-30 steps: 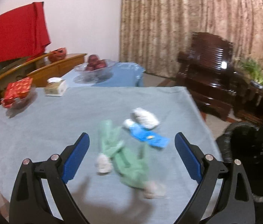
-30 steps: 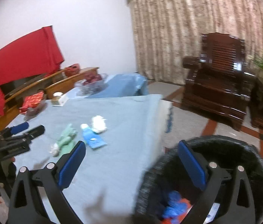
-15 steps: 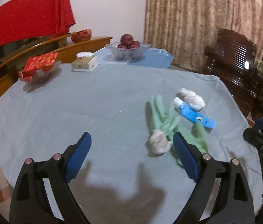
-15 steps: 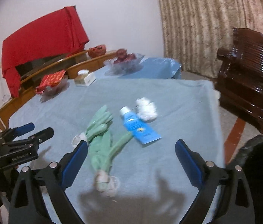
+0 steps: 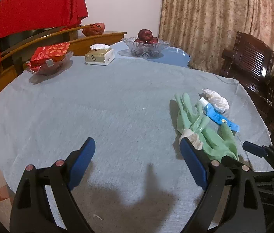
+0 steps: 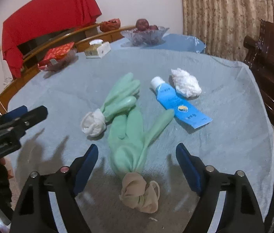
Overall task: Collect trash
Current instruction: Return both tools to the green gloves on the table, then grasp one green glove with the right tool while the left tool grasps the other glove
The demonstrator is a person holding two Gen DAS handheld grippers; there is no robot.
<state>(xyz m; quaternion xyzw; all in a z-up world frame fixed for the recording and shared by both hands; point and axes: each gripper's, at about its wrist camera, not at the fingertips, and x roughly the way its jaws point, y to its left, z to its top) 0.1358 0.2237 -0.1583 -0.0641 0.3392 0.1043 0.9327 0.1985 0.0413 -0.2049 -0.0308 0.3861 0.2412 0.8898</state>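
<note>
Both grippers have swung from the bin to the table (image 6: 224,97): right gripper (image 6: 137,155) closing, nothing pinched, astride the near green glove (image 6: 127,136) to grab it; left gripper (image 5: 137,153) wide, empty, left of it.

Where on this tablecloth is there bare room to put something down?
The wide middle and left of the tablecloth is bare, bordered by the tissue box, candy dish and green gloves. It is crowded around the gloves, blue tube and crumpled tissue.
</note>
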